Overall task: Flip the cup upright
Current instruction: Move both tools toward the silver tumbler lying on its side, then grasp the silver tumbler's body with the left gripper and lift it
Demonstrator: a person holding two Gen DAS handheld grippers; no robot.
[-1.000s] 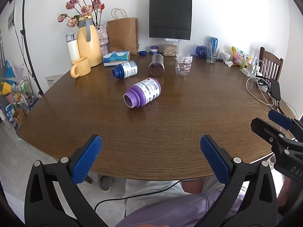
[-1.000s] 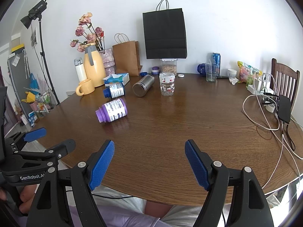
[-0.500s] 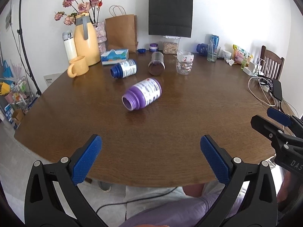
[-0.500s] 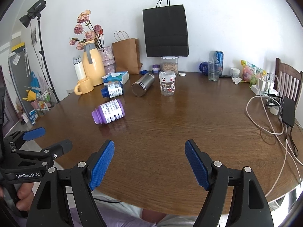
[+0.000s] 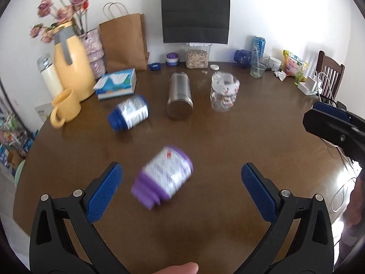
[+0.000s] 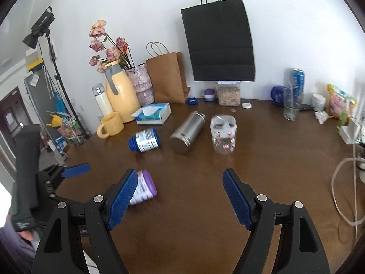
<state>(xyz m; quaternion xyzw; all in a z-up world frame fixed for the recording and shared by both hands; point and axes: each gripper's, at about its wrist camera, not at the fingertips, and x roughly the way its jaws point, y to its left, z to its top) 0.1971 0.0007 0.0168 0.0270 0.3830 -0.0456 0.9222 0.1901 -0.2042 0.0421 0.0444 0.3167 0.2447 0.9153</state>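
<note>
On the brown table [image 5: 228, 141], the purple bottle [image 5: 165, 175] lies on its side with its open mouth toward the near left; it is blurred in the left wrist view. Left gripper [image 5: 181, 191]: jaws spread wide, nothing held, the purple bottle lying between the two blue pads [image 5: 103, 195] but touching neither as far as can be seen. Right gripper [image 6: 180, 202]: jaws likewise spread, empty, over bare tabletop; in its view the purple bottle [image 6: 144, 187] is partly hidden behind the left pad.

Farther back, a blue-capped bottle [image 5: 130, 111] and a steel tumbler [image 5: 180, 96] also lie on their sides, near each other. A clear patterned jar [image 5: 224, 93] stands just right of the tumbler. A yellow mug [image 5: 65, 108] stands upright at the far left beside a yellow jug [image 5: 73, 68].
</note>
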